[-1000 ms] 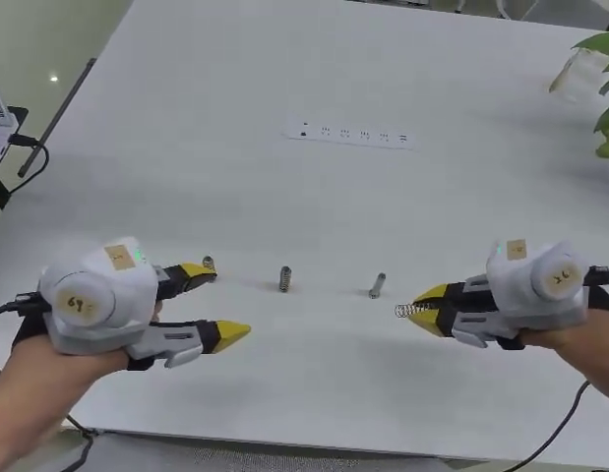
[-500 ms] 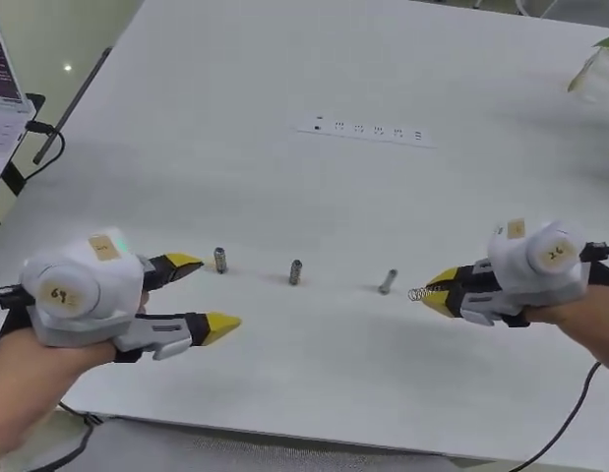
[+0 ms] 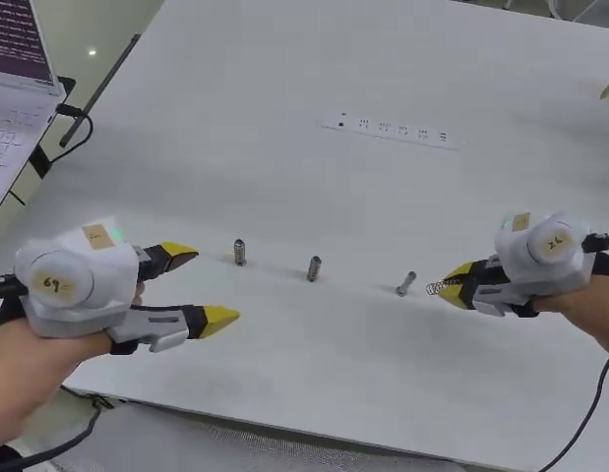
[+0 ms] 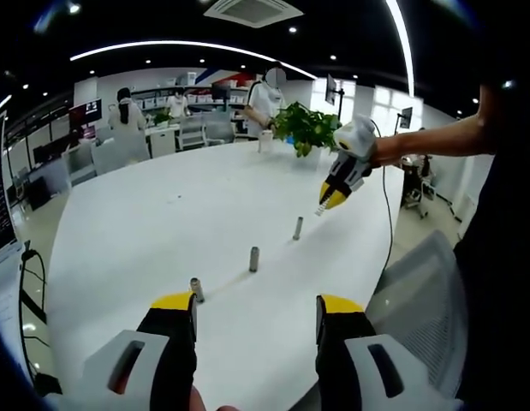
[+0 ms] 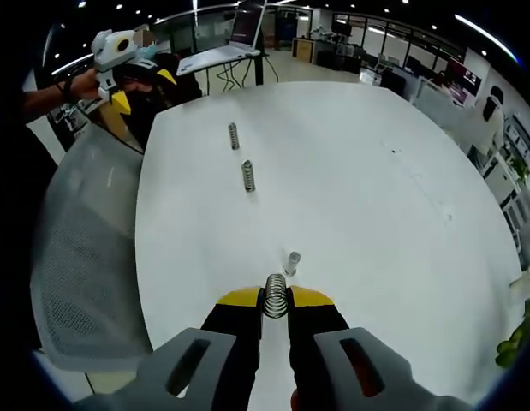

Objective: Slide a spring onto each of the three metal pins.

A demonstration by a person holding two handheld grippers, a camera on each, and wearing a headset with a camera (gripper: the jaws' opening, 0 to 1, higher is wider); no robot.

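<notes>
Three short metal pins stand in a row on the white table. The left pin point(image 3: 239, 253) and the middle pin point(image 3: 314, 268) each wear a spring. The right pin point(image 3: 406, 283) is bare and shows again as the nearest pin point(image 5: 291, 262) in the right gripper view. My right gripper point(image 3: 459, 284) is shut on a small spring point(image 5: 275, 295), which sticks out toward the bare pin, a short gap to its right. My left gripper point(image 3: 199, 285) is open and holds nothing, left of the left pin point(image 4: 196, 288).
A white power strip point(image 3: 393, 131) lies farther back on the table point(image 3: 284, 147). A laptop point(image 3: 14, 59) and a dark cable point(image 3: 88, 108) sit off the left edge. The table's front edge point(image 3: 314, 433) is close below the grippers. A plant point(image 4: 307, 128) stands at the far end.
The camera has swung, shifting the whole scene right. My right gripper with the spring has moved level with the bare pin. My left gripper has drawn left, away from the left pin.
</notes>
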